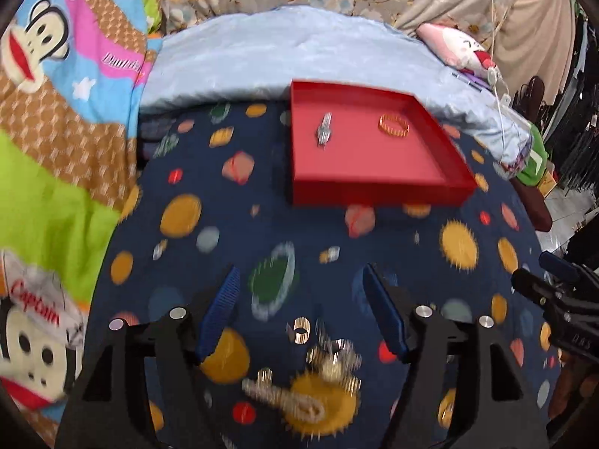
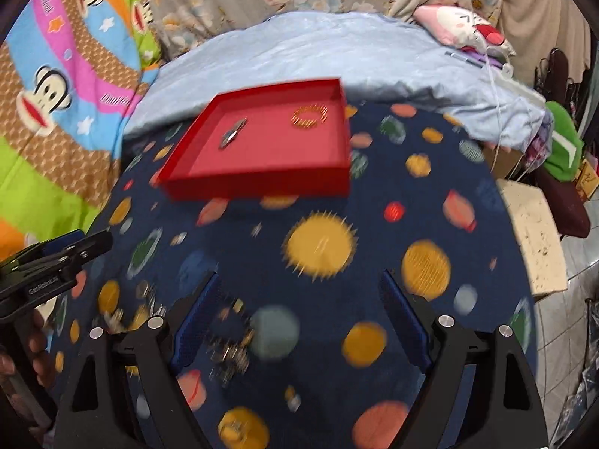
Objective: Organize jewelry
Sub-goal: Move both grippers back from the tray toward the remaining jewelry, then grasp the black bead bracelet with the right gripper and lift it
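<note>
A red tray (image 1: 378, 183) lies on the dark blue planet-print cover; it also shows in the right wrist view (image 2: 258, 183). In it lie a silver watch (image 1: 324, 129) (image 2: 232, 134) and a gold bangle (image 1: 394, 126) (image 2: 309, 116). My left gripper (image 1: 299, 284) is open and empty above a loose pile of jewelry: a silver ring (image 1: 300, 330), a beaded clump (image 1: 335, 361) and a pale chain (image 1: 284, 398). My right gripper (image 2: 299, 288) is open and empty, with a blurred cluster of jewelry (image 2: 230, 351) beside its left finger.
The right gripper shows at the right edge of the left wrist view (image 1: 561, 299), and the left gripper at the left edge of the right wrist view (image 2: 48, 262). A light blue blanket (image 1: 284, 56) lies behind the tray. A monkey-print quilt (image 1: 56, 112) is at left. A pale stool (image 2: 535, 239) stands at right.
</note>
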`<state>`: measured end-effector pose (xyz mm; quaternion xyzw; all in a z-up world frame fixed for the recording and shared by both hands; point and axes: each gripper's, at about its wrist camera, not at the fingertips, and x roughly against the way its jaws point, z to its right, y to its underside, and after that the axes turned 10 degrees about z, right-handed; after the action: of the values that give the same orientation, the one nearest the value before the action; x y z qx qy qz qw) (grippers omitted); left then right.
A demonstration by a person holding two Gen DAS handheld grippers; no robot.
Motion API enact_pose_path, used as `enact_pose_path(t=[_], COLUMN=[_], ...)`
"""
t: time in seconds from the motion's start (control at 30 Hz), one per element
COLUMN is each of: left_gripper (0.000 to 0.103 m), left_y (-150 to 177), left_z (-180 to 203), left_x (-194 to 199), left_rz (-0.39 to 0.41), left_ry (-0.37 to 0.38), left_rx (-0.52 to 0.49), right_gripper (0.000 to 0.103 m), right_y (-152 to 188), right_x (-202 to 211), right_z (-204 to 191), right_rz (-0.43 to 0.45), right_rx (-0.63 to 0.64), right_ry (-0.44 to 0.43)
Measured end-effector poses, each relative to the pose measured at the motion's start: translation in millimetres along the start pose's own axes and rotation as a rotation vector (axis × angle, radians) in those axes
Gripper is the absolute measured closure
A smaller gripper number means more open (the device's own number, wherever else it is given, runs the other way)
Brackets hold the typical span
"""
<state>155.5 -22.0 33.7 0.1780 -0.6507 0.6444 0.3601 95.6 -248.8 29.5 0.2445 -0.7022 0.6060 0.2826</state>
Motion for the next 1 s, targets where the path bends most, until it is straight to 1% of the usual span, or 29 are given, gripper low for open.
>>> enact_pose_path(t=[0.13,0.27,0.37,0.43,0.47,0.53,0.67,0.87,0.9,1.0], left_gripper=[0.037,0.037,0.037,0.037,0.037,0.037,0.037,0.037,0.037,0.037], left_y=[29.8,51.4,64.2,70.7,74.3,78.2,83.6,85.1,85.6,86.7], left_z=[-7.0,-15.0,-19.9,-22.8,-24.7,-28.3,-32.9,-33.0,-33.2,-35.9], left_x=[8.0,11.5,11.8,11.3,11.0,10.5,9.3,7.6,7.0,6.0], left_rz=[-0.038,-0.071,-0.094,-0.105,-0.112,-0.121,-0.13,-0.133,-0.136,-0.14], left_ry=[-0.019,-0.029,-0.036,-0.047,-0.05,-0.051,-0.058,-0.06,-0.06,-0.063], left_rx=[0.011,0.029,0.04,0.047,0.055,0.07,0.088,0.087,0.089,0.099], right_gripper=[0.02,0.021,0.021,0.022,0.025,0.026,0.036,0.058,0.061,0.063], right_y=[28.6,50.9,58.2,59.4,59.3,55.7,46.3,39.1,39.1,41.4], right_x=[2.8,-4.1,-12.4,-18.7,-20.5,-23.4,-29.9,-50.2,-55.0,-65.4], right_z=[-13.1,-24.5,-32.4,-36.8,-38.3,-40.8,-38.5,-35.3,-36.2,-37.9], right_rz=[-0.034,-0.076,-0.093,-0.103,-0.104,-0.096,-0.09,-0.116,-0.124,-0.145], right_rx=[0.016,0.025,0.045,0.053,0.055,0.056,0.039,0.019,0.021,0.025], right_ry=[-0.024,-0.048,-0.053,-0.057,-0.059,-0.06,-0.056,-0.044,-0.043,-0.036])
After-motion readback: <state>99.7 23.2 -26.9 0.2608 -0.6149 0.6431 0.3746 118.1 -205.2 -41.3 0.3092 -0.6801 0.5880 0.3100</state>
